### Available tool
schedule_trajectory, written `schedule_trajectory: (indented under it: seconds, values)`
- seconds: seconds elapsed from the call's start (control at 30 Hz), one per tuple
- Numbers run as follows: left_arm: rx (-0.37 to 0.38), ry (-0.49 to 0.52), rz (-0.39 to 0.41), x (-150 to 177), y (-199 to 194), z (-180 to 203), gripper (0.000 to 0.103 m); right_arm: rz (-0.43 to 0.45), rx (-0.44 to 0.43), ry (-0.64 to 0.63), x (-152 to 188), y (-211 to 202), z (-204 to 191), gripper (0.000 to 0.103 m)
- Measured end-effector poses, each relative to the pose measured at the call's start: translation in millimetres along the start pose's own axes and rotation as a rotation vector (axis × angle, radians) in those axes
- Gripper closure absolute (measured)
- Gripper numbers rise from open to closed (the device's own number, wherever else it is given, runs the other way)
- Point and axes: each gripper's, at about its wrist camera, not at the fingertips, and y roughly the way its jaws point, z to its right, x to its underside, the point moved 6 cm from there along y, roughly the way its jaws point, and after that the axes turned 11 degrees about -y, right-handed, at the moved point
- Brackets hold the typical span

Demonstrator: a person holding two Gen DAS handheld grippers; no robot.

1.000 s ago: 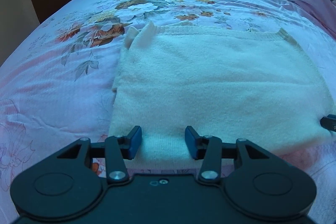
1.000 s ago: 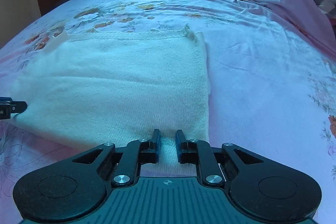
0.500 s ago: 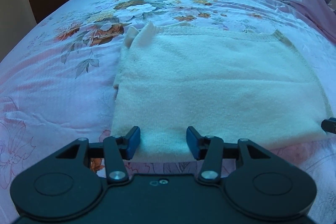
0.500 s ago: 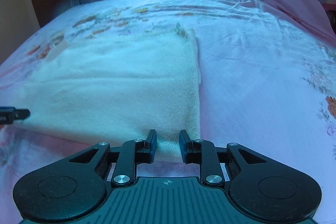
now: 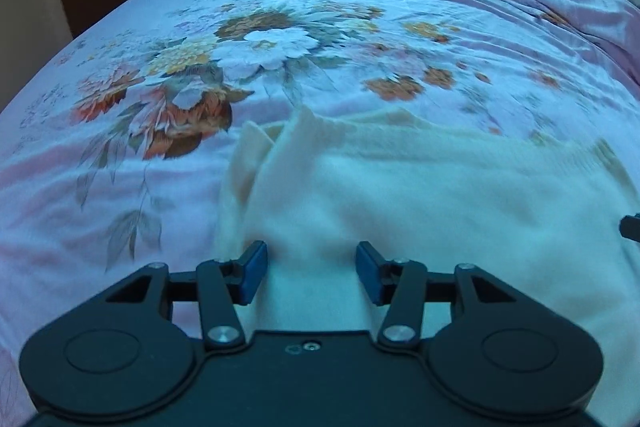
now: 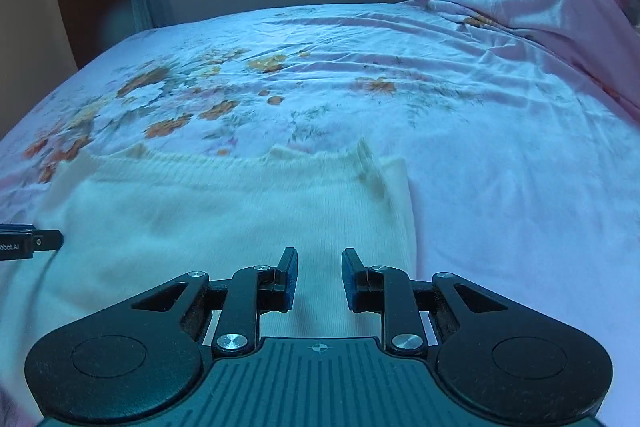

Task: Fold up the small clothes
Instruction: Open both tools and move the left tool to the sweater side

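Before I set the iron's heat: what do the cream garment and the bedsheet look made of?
Garment: looks like a soft knit, maybe wool or acrylic; fuzzy matte face, ribbed edge. Bedsheet: thin woven cloth, slight sheen, printed flowers, fine wrinkles; fibre unclear.

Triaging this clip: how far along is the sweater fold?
Done: the cream sweater lies on the floral bedsheet as a flat rectangle, no sleeves sticking out. In hand: nothing gripped; left gripper and right gripper sit open over it, both having just opened wider. Left: probably another fold.
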Motion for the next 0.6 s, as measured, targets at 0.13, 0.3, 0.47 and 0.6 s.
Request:
schedule_trajectory:
  seconds: [0.13, 0.3, 0.47, 0.6]
  values:
    - [-0.017, -0.017, 0.001, -18.7, 22.8, 3.3, 0.049, -0.004, 0.051, -0.02, -22.3, 35.4, 13.8, 0.079]
    - [-0.009, -0.061, -0.017, -24.4, 38.3, -3.6, 0.039, -0.051, 0.116, 0.032, -19.0, 64.6, 39.8, 0.079]
    - [-0.013, -0.039, -0.007, -17.6, 24.6, -2.5, 0.043, -0.032, 0.107, 0.053, -21.7, 38.7, 28.4, 0.079]
    - [0.007, -0.044, -0.003, -3.0, 1.5, -6.2, 0.046, 0.006, 0.029, 0.059, -3.2, 2.0, 1.7, 0.078]
